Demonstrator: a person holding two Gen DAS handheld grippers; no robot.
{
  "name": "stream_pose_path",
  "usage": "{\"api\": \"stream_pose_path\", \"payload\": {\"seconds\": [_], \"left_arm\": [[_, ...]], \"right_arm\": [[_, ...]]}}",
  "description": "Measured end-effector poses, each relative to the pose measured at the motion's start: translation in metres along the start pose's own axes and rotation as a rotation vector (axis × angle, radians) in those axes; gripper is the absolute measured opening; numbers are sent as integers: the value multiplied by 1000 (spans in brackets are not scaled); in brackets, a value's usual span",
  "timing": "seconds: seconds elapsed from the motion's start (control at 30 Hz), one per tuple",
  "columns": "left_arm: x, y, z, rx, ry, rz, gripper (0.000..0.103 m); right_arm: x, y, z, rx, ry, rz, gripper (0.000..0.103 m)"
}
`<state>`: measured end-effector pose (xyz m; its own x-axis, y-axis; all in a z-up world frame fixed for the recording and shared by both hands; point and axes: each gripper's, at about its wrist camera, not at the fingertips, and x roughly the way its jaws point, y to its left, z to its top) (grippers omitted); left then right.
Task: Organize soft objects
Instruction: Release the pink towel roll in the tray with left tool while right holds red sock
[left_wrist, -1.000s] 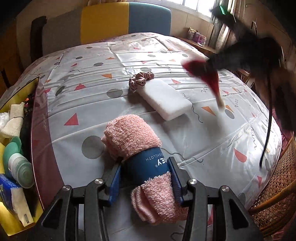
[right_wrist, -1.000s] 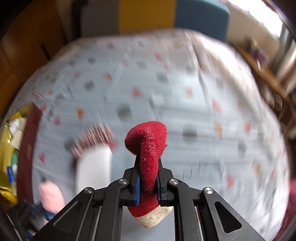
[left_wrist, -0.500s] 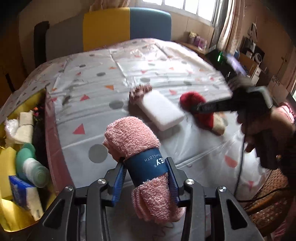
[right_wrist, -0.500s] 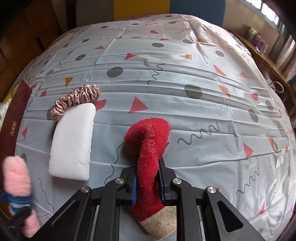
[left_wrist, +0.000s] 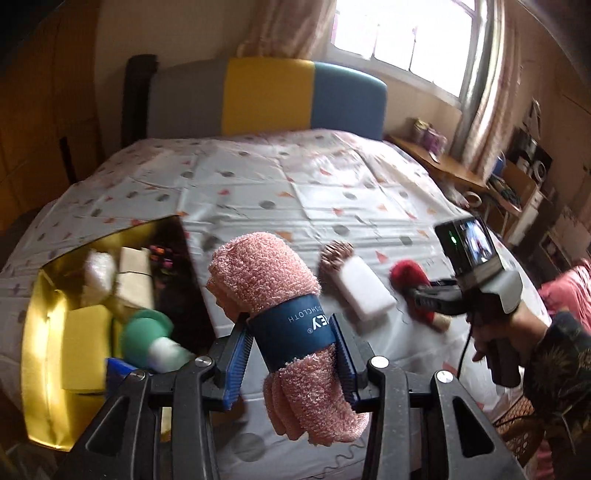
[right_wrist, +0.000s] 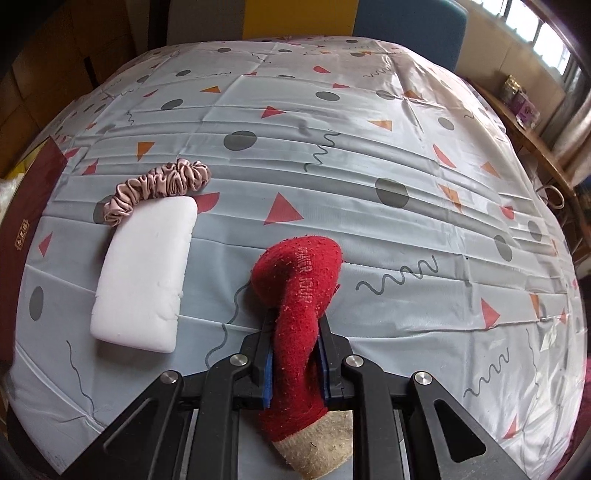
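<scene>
My left gripper (left_wrist: 291, 354) is shut on a rolled pink washcloth (left_wrist: 262, 277), its pads pressing on the roll's blue paper band. The roll hangs in the air above the table's near edge, right of the gold box (left_wrist: 40, 332). My right gripper (right_wrist: 295, 354) is shut on a red sock (right_wrist: 299, 273) with a beige toe; the sock's far end lies on the patterned tablecloth (right_wrist: 332, 110). Left of the sock lies a white sponge block (right_wrist: 144, 273), with a pink scrunchie (right_wrist: 159, 184) at its far end. The left wrist view also shows the right gripper (left_wrist: 424, 295) holding the sock (left_wrist: 408, 271).
The gold box holds a green-capped bottle (left_wrist: 147, 336), a yellow sponge (left_wrist: 86, 347) and other small items. Its dark red side (right_wrist: 22, 236) borders the cloth at the left. A person's hand (left_wrist: 495, 332) holds the right gripper. A grey, yellow and blue backrest (left_wrist: 269, 96) stands behind the table.
My left gripper has risen with the washcloth and now looks over the open gold box. The right gripper has come down with the red sock, which now lies beside the white sponge.
</scene>
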<state>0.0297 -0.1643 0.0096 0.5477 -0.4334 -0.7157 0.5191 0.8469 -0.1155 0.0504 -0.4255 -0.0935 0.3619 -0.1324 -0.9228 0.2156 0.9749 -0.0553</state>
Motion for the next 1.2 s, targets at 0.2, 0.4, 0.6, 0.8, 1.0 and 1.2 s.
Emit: {"api": "stream_pose_path", "payload": {"seconds": [0.2, 0.4, 0.6, 0.8, 1.0, 1.2], "left_arm": [[-17, 33, 3, -56, -32, 63, 42], [-29, 69, -2, -107, -43, 127, 42], [-37, 128, -12, -207, -20, 178, 42], [-43, 213, -12, -358, 4, 218, 42], [-17, 260, 4, -354, 69, 230, 43], [19, 292, 14, -457, 130, 214, 43]], "right_arm": [[0, 0, -1, -2, -5, -4, 19], [-1, 3, -3, -24, -15, -17, 19], [-2, 4, -4, -33, -18, -24, 18], [-2, 5, -3, -42, -18, -31, 18], [-3, 6, -3, -48, -18, -36, 18], [-3, 7, -3, -49, -18, -37, 18]]}}
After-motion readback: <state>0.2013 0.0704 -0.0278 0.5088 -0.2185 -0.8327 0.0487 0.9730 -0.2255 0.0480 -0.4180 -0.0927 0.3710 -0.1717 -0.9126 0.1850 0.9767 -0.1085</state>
